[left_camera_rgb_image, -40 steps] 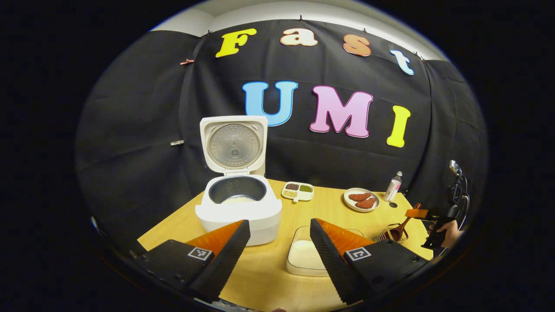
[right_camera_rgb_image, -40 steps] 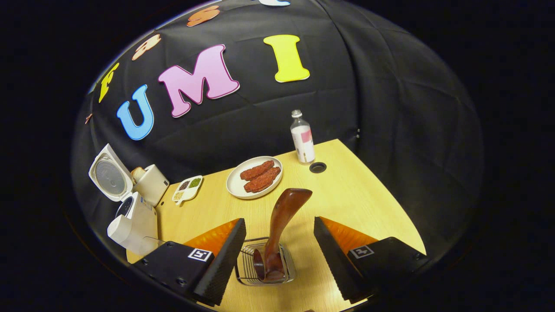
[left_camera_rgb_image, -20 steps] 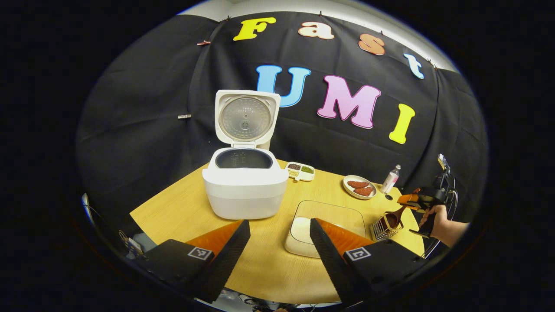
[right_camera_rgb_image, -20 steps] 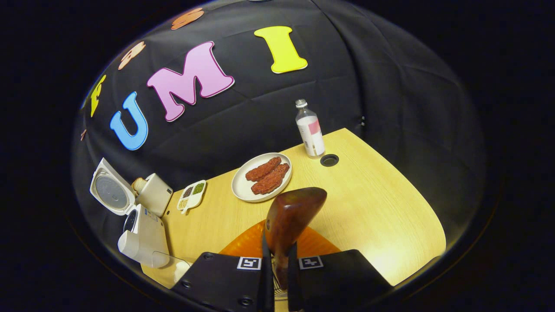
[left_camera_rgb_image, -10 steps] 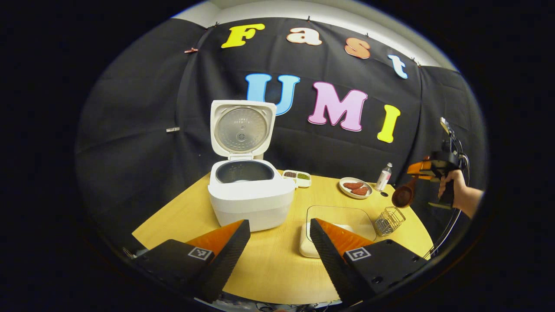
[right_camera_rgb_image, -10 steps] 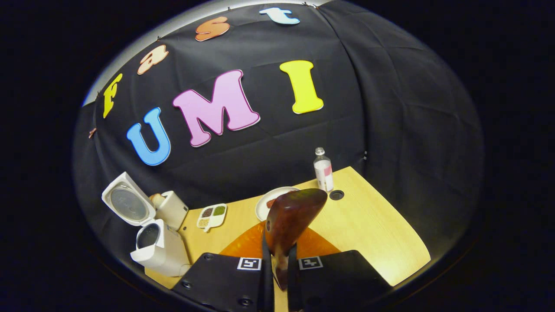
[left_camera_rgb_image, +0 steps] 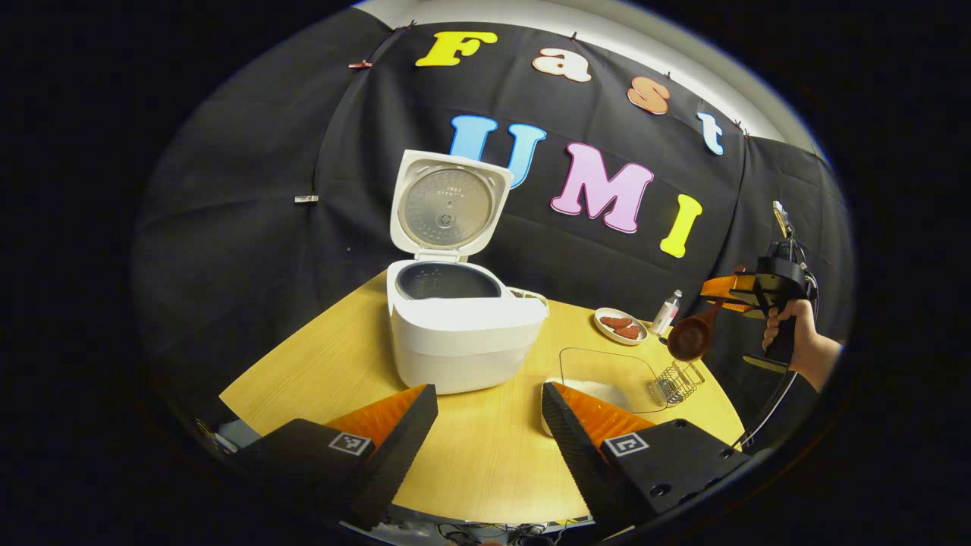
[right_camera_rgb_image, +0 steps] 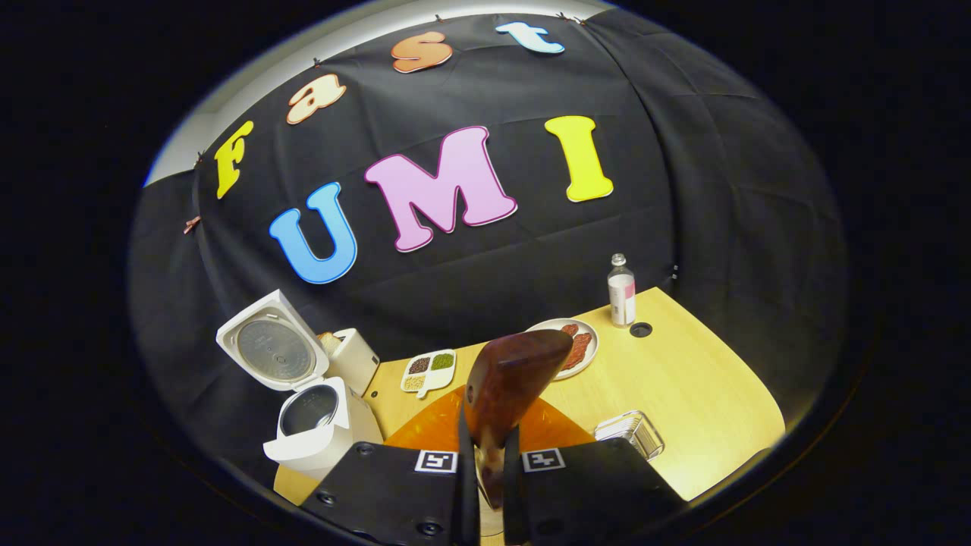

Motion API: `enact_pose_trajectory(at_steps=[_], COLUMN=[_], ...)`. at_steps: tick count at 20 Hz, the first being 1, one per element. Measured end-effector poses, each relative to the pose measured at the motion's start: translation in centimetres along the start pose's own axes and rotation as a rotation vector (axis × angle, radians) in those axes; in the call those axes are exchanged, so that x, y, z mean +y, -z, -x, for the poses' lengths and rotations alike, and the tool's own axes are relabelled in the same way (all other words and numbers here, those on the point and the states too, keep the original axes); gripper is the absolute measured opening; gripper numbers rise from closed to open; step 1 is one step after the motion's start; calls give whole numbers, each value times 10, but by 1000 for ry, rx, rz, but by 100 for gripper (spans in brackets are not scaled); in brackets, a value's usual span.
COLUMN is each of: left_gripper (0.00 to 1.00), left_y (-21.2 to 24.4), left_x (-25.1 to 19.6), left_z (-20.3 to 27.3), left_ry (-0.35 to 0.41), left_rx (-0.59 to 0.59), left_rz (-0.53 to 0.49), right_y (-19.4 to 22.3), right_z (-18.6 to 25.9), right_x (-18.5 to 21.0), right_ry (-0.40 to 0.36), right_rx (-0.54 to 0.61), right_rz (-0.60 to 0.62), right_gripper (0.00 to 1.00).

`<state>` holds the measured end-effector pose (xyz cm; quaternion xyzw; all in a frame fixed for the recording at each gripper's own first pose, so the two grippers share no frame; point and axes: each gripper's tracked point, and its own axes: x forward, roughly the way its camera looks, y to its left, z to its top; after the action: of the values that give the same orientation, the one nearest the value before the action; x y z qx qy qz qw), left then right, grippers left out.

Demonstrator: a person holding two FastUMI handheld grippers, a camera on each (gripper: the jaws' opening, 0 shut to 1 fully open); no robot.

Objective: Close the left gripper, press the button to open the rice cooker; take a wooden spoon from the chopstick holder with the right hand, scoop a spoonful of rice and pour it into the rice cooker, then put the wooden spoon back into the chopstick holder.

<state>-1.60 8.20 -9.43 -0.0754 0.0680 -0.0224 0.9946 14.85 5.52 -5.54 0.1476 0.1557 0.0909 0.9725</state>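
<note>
The wooden spoon [right_camera_rgb_image: 510, 379] is out of the chopstick holder [left_camera_rgb_image: 677, 381] now. Two seconds back it was standing in the wire basket with my right gripper's fingers spread either side of the handle, a second ago they'd clamped onto it, and since then I've lifted it well clear. In the right gripper view the table [right_camera_rgb_image: 698, 387] has dropped away and the holder [right_camera_rgb_image: 630, 430] sits down on the near right of it.

My right gripper [right_camera_rgb_image: 485, 485] is clenched on the spoon's handle, both fingers pressed against it with barely a sliver between them. In the left gripper view you can see that gripper [left_camera_rgb_image: 721, 292] and my hand [left_camera_rgb_image: 793, 334] off at the right edge, up in the air above the holder.

My left gripper [left_camera_rgb_image: 489, 425] is spread wide and holding nothing, hovering at the near edge of the table [left_camera_rgb_image: 318, 371] (it's shifted a bit, the cooker looks further right than it did half a second ago).

Spoon's long axis runs on a slant in the left gripper view: handle up and right into the fingers, bowl [left_camera_rgb_image: 689, 339] hanging down and left, its hollow facing my left gripper. The bowl is above the holder, not touching it.

The rice cooker [left_camera_rgb_image: 463, 334] sits mid-table with its lid [left_camera_rgb_image: 449, 208] swung up and the dark pot showing. The clear rice container [left_camera_rgb_image: 607, 375] is on the table between the cooker and the holder, white rice in the bottom.
</note>
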Motion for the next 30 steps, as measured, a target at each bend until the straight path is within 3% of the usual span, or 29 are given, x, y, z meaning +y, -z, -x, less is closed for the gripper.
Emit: enact_pose_trajectory(at_steps=[4,7,10,13,15,22,30], left_gripper=[96,96,96,96,96,96,96], left_y=[4,15,23,25,27,49,51], left_x=[23,32,47,59,65,73,86], left_z=[-3,-13,-26,-34,-36,-36,-26], left_ry=[-19,9,0,-17,-29,-28,-73], left_rx=[-2,21,45,45,48,84,82], left_rz=[-135,-119,-98,-84,-66,57,126], right_y=[45,83,115,128,126,161,194], right_z=[-11,-25,-38,-49,-54,-55,-46], right_x=[24,35,37,26,19,35,80], right_ry=[-25,-38,-33,15,52,61,12], right_rx=[29,65,83,57,7,21,115], right_rz=[68,107,180,256,308,317,117], right_gripper=[16,12,16,12,17,16,17])
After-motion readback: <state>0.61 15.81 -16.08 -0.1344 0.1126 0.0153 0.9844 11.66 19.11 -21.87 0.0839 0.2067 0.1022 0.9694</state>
